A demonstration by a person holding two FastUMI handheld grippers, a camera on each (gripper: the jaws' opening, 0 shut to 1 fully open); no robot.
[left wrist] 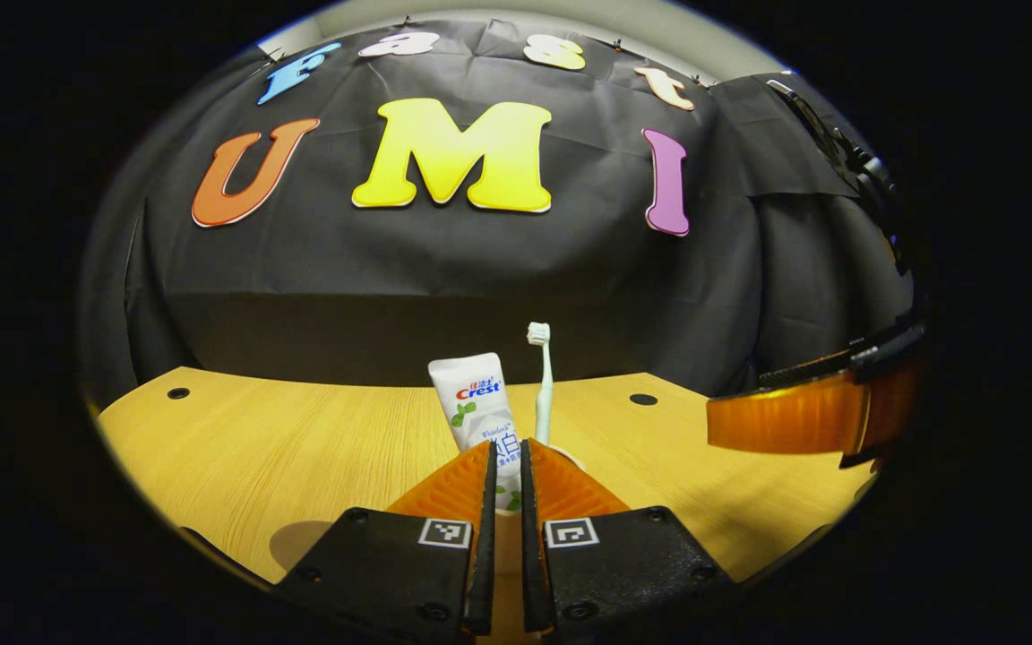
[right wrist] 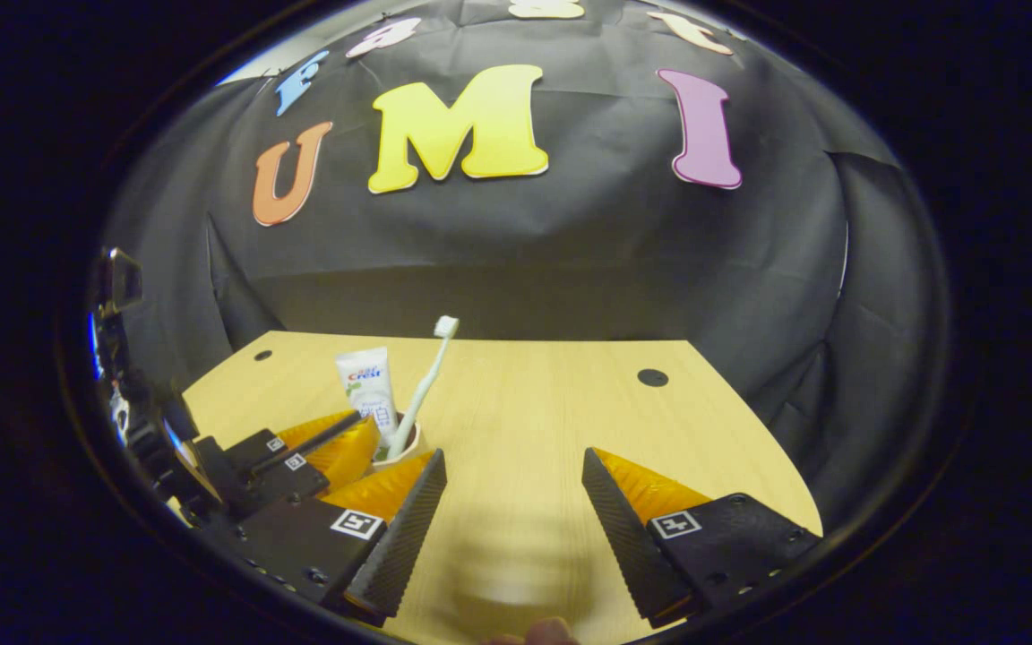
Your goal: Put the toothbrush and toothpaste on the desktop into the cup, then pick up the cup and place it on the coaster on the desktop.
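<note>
Two dark round holes mark the light wooden table (right wrist: 525,421). Toothpaste (left wrist: 480,403) and toothbrush (left wrist: 541,381) stand in the cup (right wrist: 399,455), gripped by my left hand-held gripper (left wrist: 505,457); my right hand-held gripper (right wrist: 514,475) gapes wide.

The toothpaste (right wrist: 365,385) and toothbrush (right wrist: 422,387) stand in the cup (right wrist: 398,457) on the desktop (right wrist: 525,421), toothpaste left of the brush; the left gripper (right wrist: 350,439) sits at the cup, the right gripper (right wrist: 513,502) beside it to the right

Both views low, facing desktop (left wrist: 301,448), wall
</note>
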